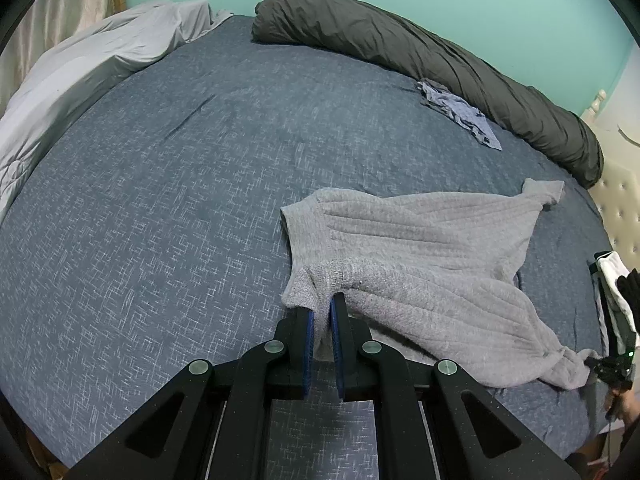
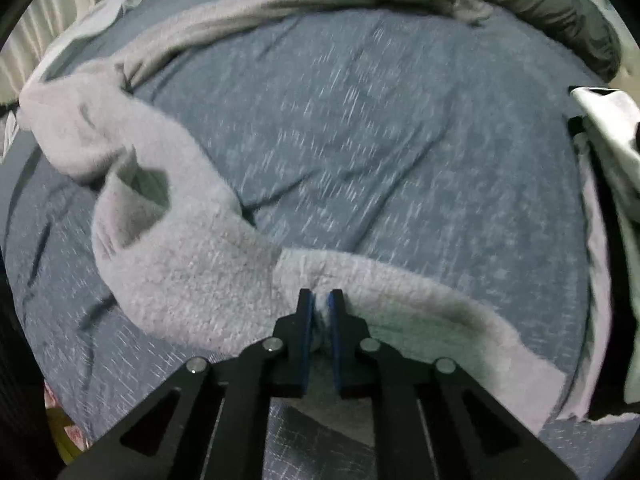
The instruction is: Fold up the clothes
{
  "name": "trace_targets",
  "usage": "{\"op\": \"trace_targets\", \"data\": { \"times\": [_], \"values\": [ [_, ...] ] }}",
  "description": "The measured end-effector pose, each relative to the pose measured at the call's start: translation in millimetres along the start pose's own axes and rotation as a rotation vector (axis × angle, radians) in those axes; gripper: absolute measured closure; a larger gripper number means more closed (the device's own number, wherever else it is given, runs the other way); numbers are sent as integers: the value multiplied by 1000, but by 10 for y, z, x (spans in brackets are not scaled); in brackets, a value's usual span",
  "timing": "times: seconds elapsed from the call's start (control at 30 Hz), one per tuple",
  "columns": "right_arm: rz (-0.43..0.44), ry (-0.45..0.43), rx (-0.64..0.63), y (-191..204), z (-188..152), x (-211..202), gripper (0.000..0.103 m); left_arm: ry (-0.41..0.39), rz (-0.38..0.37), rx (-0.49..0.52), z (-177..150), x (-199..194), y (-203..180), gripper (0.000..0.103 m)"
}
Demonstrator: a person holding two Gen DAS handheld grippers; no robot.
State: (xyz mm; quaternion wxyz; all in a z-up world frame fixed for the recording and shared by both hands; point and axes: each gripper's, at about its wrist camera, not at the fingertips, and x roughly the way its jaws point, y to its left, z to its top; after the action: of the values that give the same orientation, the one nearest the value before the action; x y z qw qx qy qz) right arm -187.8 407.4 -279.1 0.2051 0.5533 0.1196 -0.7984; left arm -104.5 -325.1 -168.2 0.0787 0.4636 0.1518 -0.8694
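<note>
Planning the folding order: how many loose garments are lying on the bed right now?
2. A grey knit sweater lies on the near right of the bed, held by both claws; a small crumpled blue garment lies beside the dark rolled duvet. Others may be hidden.

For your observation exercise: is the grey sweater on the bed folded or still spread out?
Spread out, not folded. The grey sweater lies open on the bed, sleeves trailing outward, each claw pinching an edge.

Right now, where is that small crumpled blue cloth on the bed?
In the left wrist view, the small blue cloth lies upper right on the bedspread, against the rolled dark duvet, beyond the grey sweater.
</note>
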Motion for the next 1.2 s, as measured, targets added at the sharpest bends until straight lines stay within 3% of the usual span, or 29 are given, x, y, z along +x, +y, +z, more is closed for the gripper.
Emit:
{"op": "trace_targets", "data": {
  "times": [0.33, 0.5, 0.63, 0.7, 0.9, 1.2],
  "values": [
    [-90, -229, 67, -376, 471, -808, 96, -1, -2, -6, 11, -32, -4, 94],
    [-149, -357, 48, -373, 831, -1206, 96, 1, 1, -6, 6, -38, -10, 94],
    [-167, -440, -1, -293, 868, -1408, 97, -2, -1, -7, -11, -47, -2, 95],
    [-162, -412, -41, -224, 755, -1310, 96, 0, -3, -8, -17, -39, 5, 95],
    [-97, -195, -213, 211, 36, -576, 96, 4, -1, -12, -53, -35, 19, 94],
    [19, -52, -181, 298, -597, -218, 96, 13, 5, -12, -90, -45, 17, 94]
  ]
}}
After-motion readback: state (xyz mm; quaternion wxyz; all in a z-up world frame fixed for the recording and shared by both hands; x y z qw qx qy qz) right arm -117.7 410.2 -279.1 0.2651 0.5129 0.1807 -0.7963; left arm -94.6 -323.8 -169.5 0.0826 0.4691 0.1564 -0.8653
